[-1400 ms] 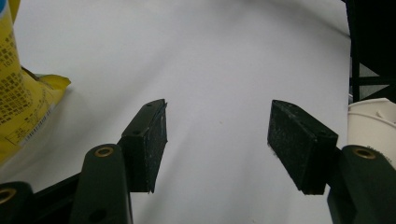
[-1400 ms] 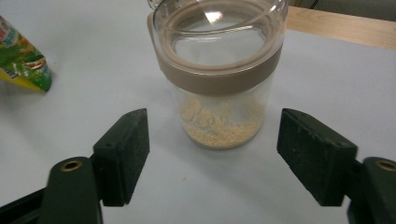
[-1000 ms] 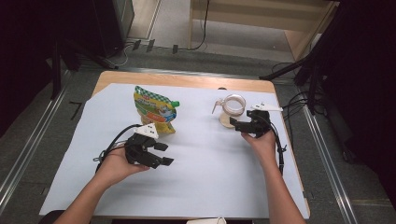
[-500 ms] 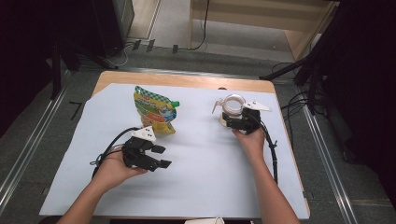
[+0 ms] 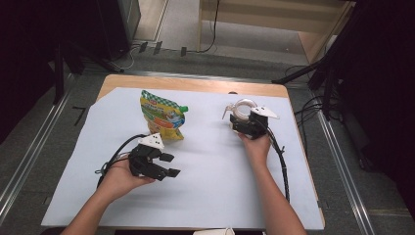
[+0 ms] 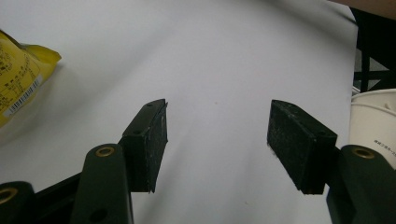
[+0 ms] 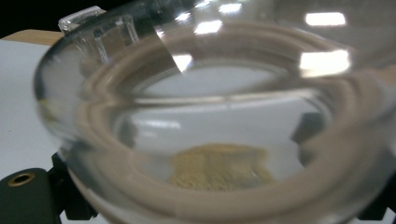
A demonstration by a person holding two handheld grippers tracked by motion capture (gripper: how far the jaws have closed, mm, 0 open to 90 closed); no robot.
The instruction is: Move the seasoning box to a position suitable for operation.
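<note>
Where right gripper (image 5: 243, 122) reaches, glass bowl (image 7: 210, 126) between.

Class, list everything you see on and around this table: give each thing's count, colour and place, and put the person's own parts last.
Snack pouch: one, yellow and green with a green cap, lying at the sheet's far left.
Glass jar: one, clear with a beige ring, far right, between the right gripper's jaws.
Paper sheet: one, white, covering the table.
Wooden table: one, tan, under the sheet.
Left gripper: one, black, open above bare sheet.
Right gripper: one, black, at the jar.
</note>
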